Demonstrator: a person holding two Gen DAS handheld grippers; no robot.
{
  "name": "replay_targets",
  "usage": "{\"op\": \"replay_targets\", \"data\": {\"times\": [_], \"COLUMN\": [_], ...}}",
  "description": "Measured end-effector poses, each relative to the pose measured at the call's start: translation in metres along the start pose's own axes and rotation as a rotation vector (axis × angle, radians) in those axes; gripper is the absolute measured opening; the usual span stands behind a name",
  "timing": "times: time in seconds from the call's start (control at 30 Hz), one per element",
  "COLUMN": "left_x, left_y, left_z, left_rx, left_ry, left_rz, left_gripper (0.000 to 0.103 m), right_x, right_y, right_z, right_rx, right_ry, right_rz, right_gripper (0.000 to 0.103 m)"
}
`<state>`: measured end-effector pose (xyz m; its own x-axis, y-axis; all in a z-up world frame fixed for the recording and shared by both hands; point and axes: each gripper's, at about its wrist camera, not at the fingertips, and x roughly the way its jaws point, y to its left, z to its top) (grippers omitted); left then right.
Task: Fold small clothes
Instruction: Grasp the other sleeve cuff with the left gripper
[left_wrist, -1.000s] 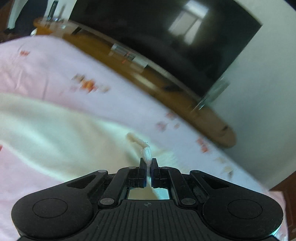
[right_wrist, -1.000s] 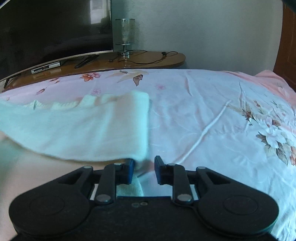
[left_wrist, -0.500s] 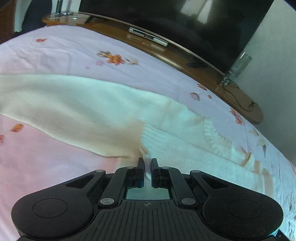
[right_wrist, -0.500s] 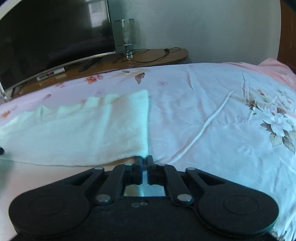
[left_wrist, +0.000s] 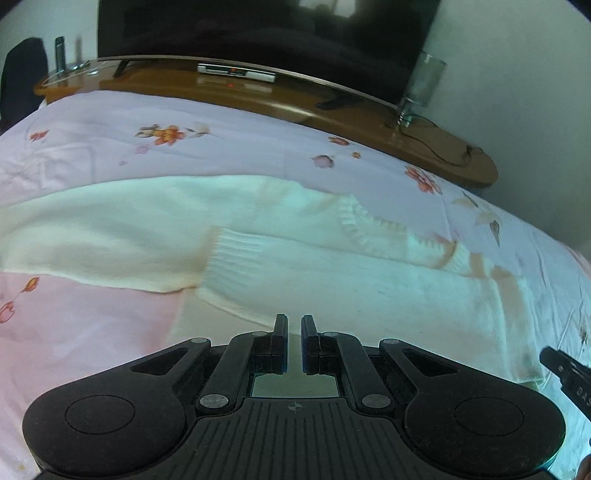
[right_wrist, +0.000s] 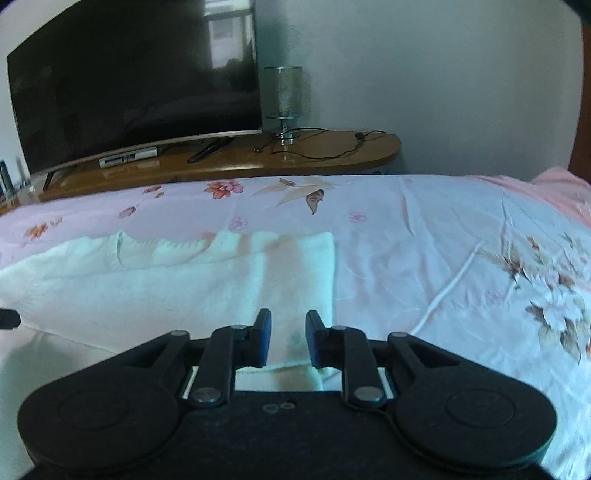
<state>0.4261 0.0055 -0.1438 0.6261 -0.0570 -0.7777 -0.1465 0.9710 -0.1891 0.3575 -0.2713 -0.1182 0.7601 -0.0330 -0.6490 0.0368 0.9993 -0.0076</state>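
Note:
A cream knitted sweater (left_wrist: 332, 280) lies flat on the pink floral bedsheet (left_wrist: 184, 147), with a ribbed cuff of a folded-in sleeve (left_wrist: 236, 251) on top of its body. My left gripper (left_wrist: 294, 323) is slightly open and empty, just above the sweater's near edge. In the right wrist view the sweater (right_wrist: 166, 288) spreads to the left. My right gripper (right_wrist: 288, 321) is open over its right near corner, with cloth lying between the fingers but not pinched. The right gripper's tip also shows in the left wrist view (left_wrist: 565, 373).
A wooden TV stand (right_wrist: 258, 162) runs along the far side of the bed, with a dark TV (right_wrist: 129, 81), a set-top box (right_wrist: 127, 160) and a glass lamp (right_wrist: 284, 99) with cable. A pink pillow (right_wrist: 557, 184) lies at the far right.
Both grippers have let go of the sweater: the left was shut on the sleeve cuff and the right on the corner half a second ago. The sleeve now lies folded on the body.

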Motion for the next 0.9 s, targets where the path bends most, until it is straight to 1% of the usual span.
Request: {"op": "replay_targets", "data": {"times": [0.1,0.33,0.47,0.63,0.7,0.77,0.8,0.9], "left_x": [0.008,0.03,0.04,0.051,0.054,0.055,0.056,0.056], "left_y": [-0.01,-0.02,-0.024,-0.023,-0.022,-0.019,-0.019,-0.014], "left_z": [0.002,0.009,0.011,0.013,0.014,0.016,0.017,0.02], "left_rx": [0.022,0.053,0.068,0.082,0.082,0.078,0.081,0.077], "left_ry": [0.003,0.021,0.025,0.007,-0.004,-0.004,-0.003,0.001], "left_rz": [0.018,0.049,0.063,0.08,0.079,0.072,0.07,0.069], "left_gripper": [0.005,0.005,0.005,0.005,0.005,0.005,0.005,0.005], "right_x": [0.011,0.03,0.045,0.069,0.082,0.098,0.103,0.107], "right_y": [0.0,-0.005,-0.006,-0.006,-0.005,-0.01,-0.014,-0.017], "right_z": [0.003,0.01,0.017,0.029,0.031,0.03,0.029,0.034], "right_rx": [-0.004,-0.006,-0.008,-0.01,-0.024,-0.02,-0.011,0.004], "right_ry": [0.014,0.027,0.031,0.032,0.038,0.065,0.055,0.06], "right_rz": [-0.006,-0.006,-0.001,-0.005,-0.021,-0.04,-0.043,-0.053], "right_gripper": [0.025,0.029,0.029,0.029,0.029,0.029,0.029,0.029]}}
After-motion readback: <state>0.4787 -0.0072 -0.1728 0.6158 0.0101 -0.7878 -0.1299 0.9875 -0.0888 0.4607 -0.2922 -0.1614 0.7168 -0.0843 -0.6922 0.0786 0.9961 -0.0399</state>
